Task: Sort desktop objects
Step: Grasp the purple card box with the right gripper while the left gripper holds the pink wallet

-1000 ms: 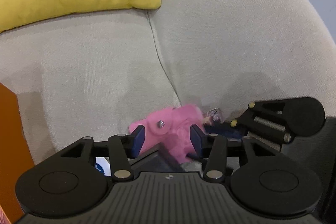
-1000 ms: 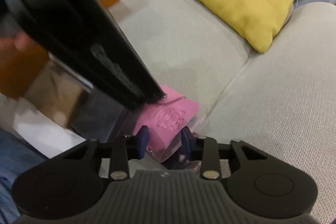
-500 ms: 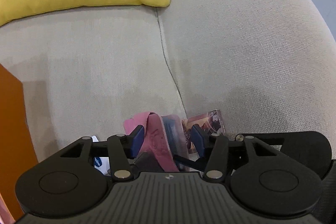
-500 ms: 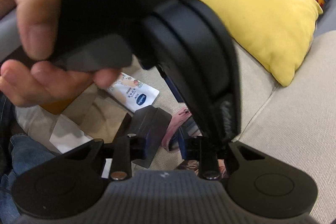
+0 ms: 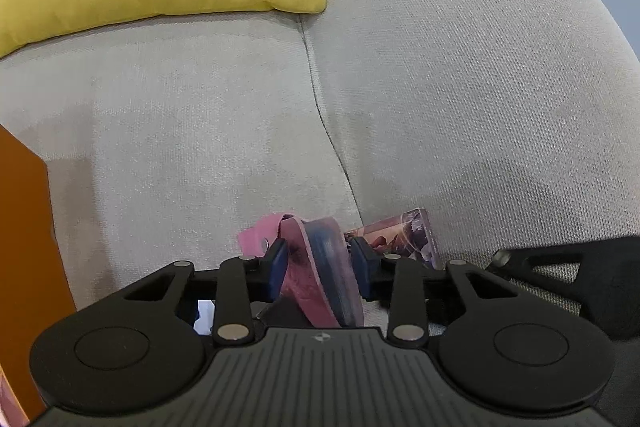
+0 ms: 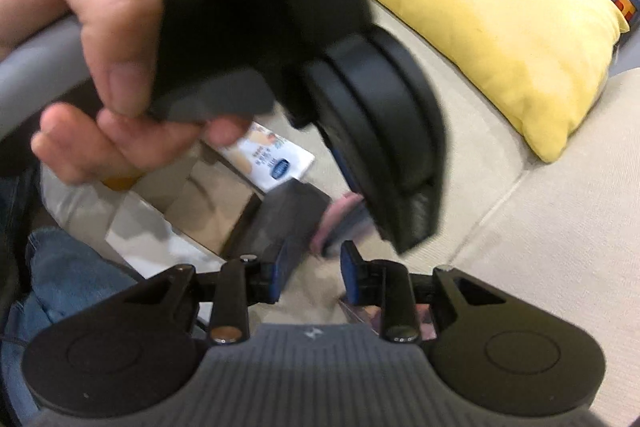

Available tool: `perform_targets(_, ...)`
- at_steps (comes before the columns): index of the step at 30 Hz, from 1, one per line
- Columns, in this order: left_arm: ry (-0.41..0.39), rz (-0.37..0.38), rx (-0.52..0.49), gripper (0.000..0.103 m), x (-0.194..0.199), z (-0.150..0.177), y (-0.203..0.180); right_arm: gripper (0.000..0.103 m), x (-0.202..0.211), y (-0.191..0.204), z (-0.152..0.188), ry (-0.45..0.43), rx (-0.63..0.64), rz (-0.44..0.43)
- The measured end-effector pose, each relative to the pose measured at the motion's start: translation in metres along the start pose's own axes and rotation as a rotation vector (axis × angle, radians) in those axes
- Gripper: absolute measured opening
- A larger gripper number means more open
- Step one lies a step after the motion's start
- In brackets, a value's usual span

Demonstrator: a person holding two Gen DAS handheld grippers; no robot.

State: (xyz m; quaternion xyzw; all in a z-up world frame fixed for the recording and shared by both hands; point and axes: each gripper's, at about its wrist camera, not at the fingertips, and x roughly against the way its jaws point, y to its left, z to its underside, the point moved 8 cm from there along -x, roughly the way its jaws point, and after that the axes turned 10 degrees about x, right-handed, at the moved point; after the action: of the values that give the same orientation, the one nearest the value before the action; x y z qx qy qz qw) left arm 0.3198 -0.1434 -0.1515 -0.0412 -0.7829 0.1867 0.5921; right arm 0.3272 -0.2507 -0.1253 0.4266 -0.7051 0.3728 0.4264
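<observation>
My left tongs, jaws just closing, clamp the pink leather pouch over the beige fabric sofa; my right tongs stand open, empty.

**Lighting soft and even; right wrist view motion-blurred**

Left wrist view: bright, diffuse light, no glare. Sofa weave sharp mid-frame; faint soft shadow patches on the seat cushion, darker shadow low on the right. Strong fisheye bowing: sofa edge curves hard, dark vignette in the top-right corner. Pink pouch close to the lens is slightly soft.

Right wrist view: same soft light, but heavy smear on the left hand-held gripper body and the hand crossing the upper frame. White packet print blurred, barely legible. Yellow cushion fairly sharp. Background top-right dim and cluttered, edges bent.
</observation>
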Motion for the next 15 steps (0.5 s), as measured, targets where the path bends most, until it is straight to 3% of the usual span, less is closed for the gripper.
perform_targets(8,-0.006,-0.006,0.013,0.040,0.001,0.002,0.001,0.016,-0.020,-0.012,0.019,0.081,-0.001,0.070)
perform_targets(12,-0.007,-0.023,0.007,0.040,0.001,0.004,-0.001,0.011,-0.031,-0.004,0.010,0.032,-0.007,0.088)
perform_targets(15,-0.009,-0.081,-0.006,0.040,-0.002,0.006,0.001,0.008,-0.033,0.003,0.001,-0.012,-0.020,0.068)
